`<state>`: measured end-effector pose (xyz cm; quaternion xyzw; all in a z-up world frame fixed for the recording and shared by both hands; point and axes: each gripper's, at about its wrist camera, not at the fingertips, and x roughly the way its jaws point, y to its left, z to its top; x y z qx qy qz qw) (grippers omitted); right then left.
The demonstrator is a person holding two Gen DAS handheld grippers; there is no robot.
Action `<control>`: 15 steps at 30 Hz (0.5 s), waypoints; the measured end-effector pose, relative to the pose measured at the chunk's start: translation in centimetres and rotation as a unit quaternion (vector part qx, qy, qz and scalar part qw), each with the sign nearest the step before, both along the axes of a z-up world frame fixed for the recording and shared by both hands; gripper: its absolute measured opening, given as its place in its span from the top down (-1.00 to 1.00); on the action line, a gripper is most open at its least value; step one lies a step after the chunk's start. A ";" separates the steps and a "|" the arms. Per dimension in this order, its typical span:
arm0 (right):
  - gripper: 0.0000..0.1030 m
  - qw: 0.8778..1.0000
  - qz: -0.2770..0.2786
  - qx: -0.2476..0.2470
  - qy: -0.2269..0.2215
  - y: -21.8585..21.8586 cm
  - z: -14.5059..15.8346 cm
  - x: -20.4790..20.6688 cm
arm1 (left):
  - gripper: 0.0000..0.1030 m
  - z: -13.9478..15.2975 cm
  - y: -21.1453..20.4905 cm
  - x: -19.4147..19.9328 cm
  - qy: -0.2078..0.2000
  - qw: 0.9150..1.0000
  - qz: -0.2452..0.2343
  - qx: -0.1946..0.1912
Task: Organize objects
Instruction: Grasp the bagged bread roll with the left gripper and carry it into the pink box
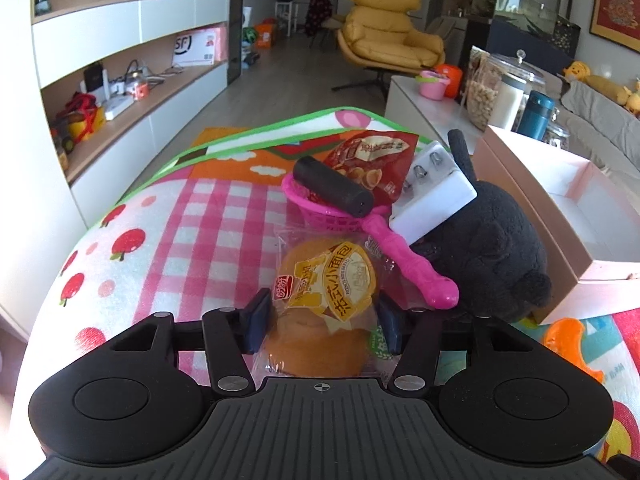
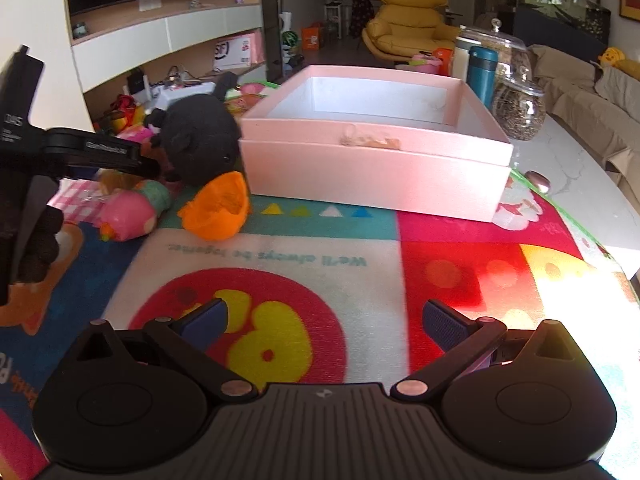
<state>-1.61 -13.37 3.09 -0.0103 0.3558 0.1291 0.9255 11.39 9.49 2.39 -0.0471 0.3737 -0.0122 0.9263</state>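
Note:
A clear packet with a round bread bun (image 1: 324, 288) lies on the patterned play mat (image 1: 192, 232). My left gripper (image 1: 323, 322) is shut on the packet, one blue pad against each side. Just behind it are a pink toy sieve (image 1: 400, 256) carrying a black cylinder (image 1: 332, 188), a red snack bag (image 1: 376, 156), a white battery charger (image 1: 432, 196) and a black plush toy (image 1: 492, 240). The open pink box (image 2: 372, 168) stands at the back of the mat. My right gripper (image 2: 324, 320) hangs open over the mat with nothing between its fingers.
An orange toy (image 2: 218, 208) and a pink round toy (image 2: 128, 212) lie left of the box, near a black-gloved hand (image 2: 40, 248). Glass jars (image 2: 518, 108) and a teal bottle (image 2: 482, 72) stand behind the box. A yellow armchair (image 1: 384, 32) and shelves (image 1: 120, 92) lie beyond.

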 end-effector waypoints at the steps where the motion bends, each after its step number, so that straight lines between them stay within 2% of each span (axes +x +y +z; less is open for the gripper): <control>1: -1.00 1.000 0.014 0.004 -0.008 0.9 0.4 -0.1 | -0.13 0.2 0.3 -0.6 0.005 1.000 -0.008 -0.010; 3: -1.00 0.999 0.041 0.008 -0.026 3.1 1.2 0.0 | -0.13 0.7 0.5 -2.2 0.009 1.000 -0.026 -0.015; 5: -0.97 0.996 0.071 0.007 -0.044 5.5 1.8 0.4 | -0.13 1.3 0.6 -4.1 0.005 0.999 -0.042 0.002; 6: -0.89 0.995 0.084 0.005 -0.053 6.9 2.0 0.6 | -0.13 1.6 0.7 -5.1 0.000 0.999 -0.047 0.008; 7: -0.79 0.994 0.096 0.002 -0.057 8.1 2.2 0.9 | -0.13 1.8 1.1 -6.1 -0.005 0.999 -0.047 0.008; 11: -0.64 0.992 0.118 -0.019 -0.042 13.0 1.6 3.2 | -0.13 2.7 3.6 -8.9 -0.026 0.999 -0.019 -0.015; 12: -0.49 0.992 0.116 -0.026 -0.032 13.8 1.2 3.9 | -0.13 3.0 4.1 -9.3 -0.031 0.999 -0.011 -0.016; 13: -0.25 0.993 0.114 -0.033 -0.018 14.3 0.8 4.6 | -0.12 3.2 4.5 -9.7 -0.034 0.999 -0.006 -0.018; 14: -0.12 0.993 0.114 -0.034 -0.005 14.5 0.6 5.0 | -0.12 3.3 4.8 -10.0 -0.035 0.999 -0.006 -0.020; 15: -0.09 0.993 0.110 -0.031 0.000 14.4 0.6 5.2 | -0.12 3.4 4.9 -10.4 -0.036 0.999 -0.008 -0.023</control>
